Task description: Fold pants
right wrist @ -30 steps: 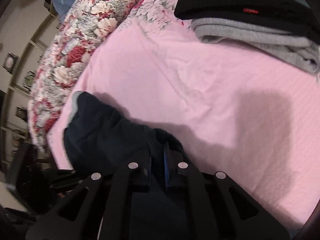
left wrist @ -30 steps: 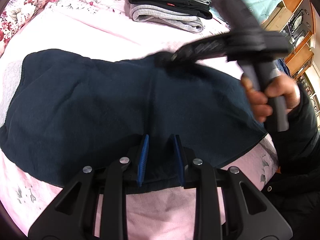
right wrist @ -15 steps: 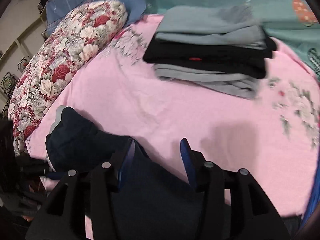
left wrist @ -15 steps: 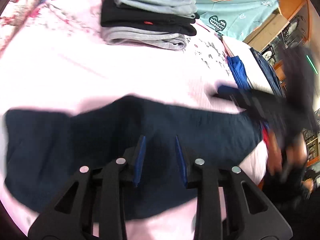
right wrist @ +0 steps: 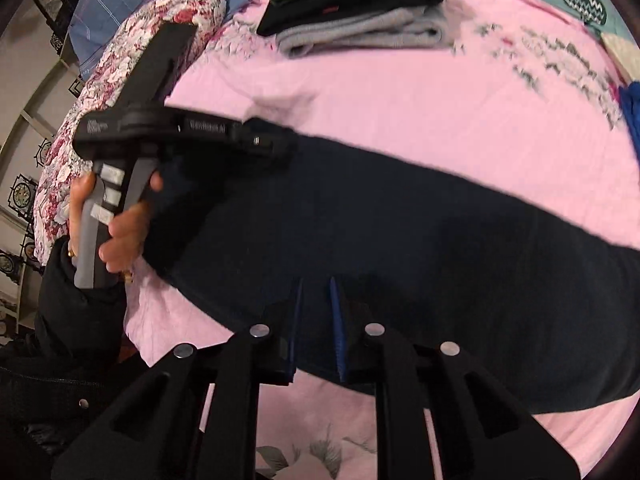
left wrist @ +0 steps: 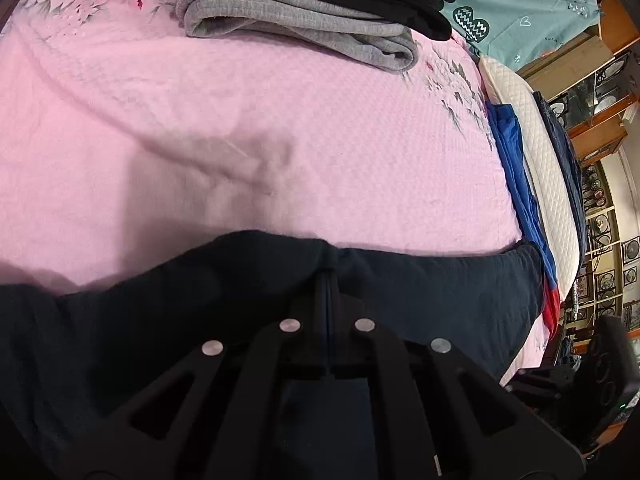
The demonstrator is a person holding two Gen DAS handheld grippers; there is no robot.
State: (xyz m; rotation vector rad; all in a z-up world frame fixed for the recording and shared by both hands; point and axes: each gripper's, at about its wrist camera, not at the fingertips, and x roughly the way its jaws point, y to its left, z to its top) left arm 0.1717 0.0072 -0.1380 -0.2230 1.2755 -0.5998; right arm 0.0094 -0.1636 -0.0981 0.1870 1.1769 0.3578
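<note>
Dark navy pants (left wrist: 440, 296) lie as a long strip across the pink bedspread (left wrist: 280, 120). My left gripper (left wrist: 329, 276) is shut on their far edge, and the cloth bunches at its tips. The right wrist view shows that gripper (right wrist: 280, 146) at the left, held by a hand (right wrist: 124, 228), with its tip on the far edge of the pants (right wrist: 400, 220). My right gripper (right wrist: 318, 312) straddles the near edge. Its jaws are closing with cloth between the blue pads (right wrist: 337, 320) and a narrow gap still showing.
A stack of folded grey and black clothes (left wrist: 320, 20) sits at the back of the bed. A floral pillow (right wrist: 120, 80) lies at the left edge. At the right edge are a blue garment (left wrist: 516, 168) and a white quilted pad (left wrist: 532, 132).
The pants went from a broad spread to a narrower strip. My left gripper shifted to the far edge and shut on it. My right gripper let go, opened, swung to the near edge and is narrowing.
</note>
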